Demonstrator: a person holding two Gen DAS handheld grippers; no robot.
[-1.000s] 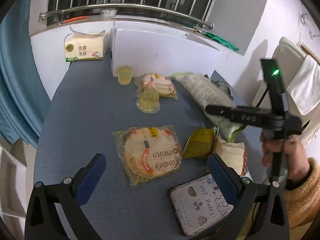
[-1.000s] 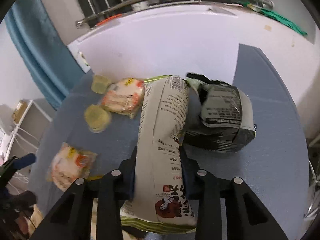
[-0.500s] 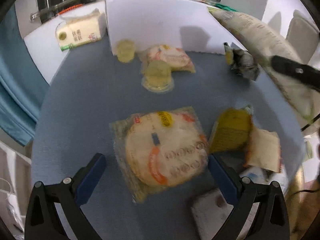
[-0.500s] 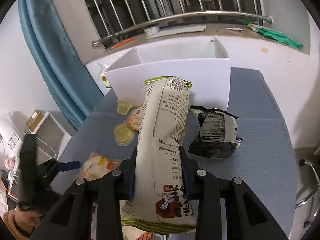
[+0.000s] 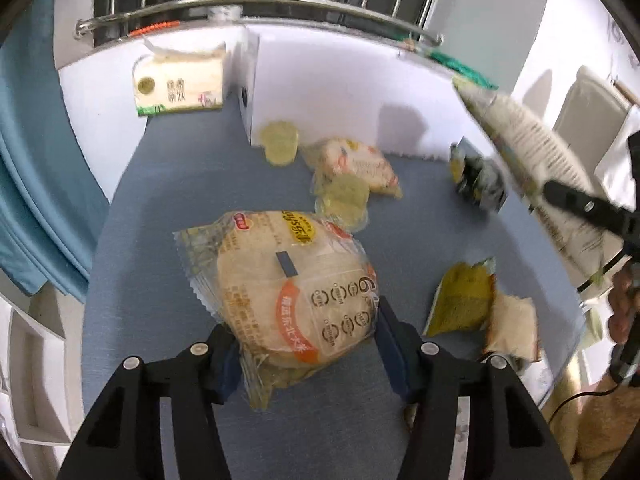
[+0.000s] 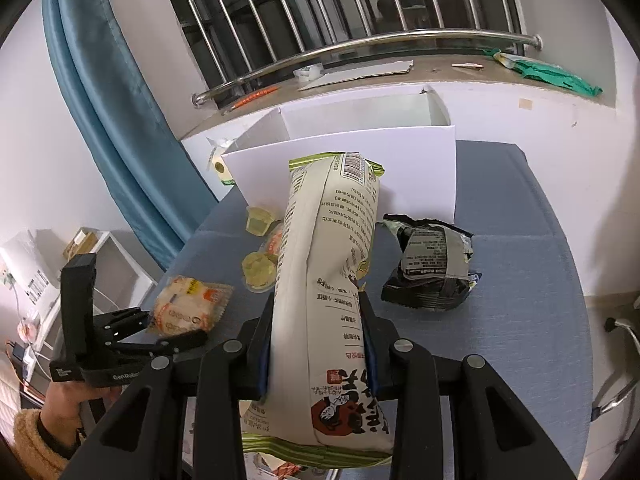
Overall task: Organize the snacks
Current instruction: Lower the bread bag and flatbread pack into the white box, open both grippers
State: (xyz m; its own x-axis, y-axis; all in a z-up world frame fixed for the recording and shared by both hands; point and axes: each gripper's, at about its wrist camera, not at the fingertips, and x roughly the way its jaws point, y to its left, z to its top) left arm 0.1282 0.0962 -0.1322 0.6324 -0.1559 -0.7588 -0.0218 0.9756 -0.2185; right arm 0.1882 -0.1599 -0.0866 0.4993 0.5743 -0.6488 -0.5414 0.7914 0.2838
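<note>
The left tongs (image 5: 308,344), wide open a second ago, have just closed onto the round rice-cracker pack (image 5: 288,284) mid-desk (image 5: 168,184). The right tongs (image 6: 316,344) stay clamped on the tall cream snack bag (image 6: 328,264), now lifted, with the white box (image 6: 360,160) at 12 o'clock.

Even indoor light, soft shadows, fisheye bending and dark corners, left view motion-blurred
</note>
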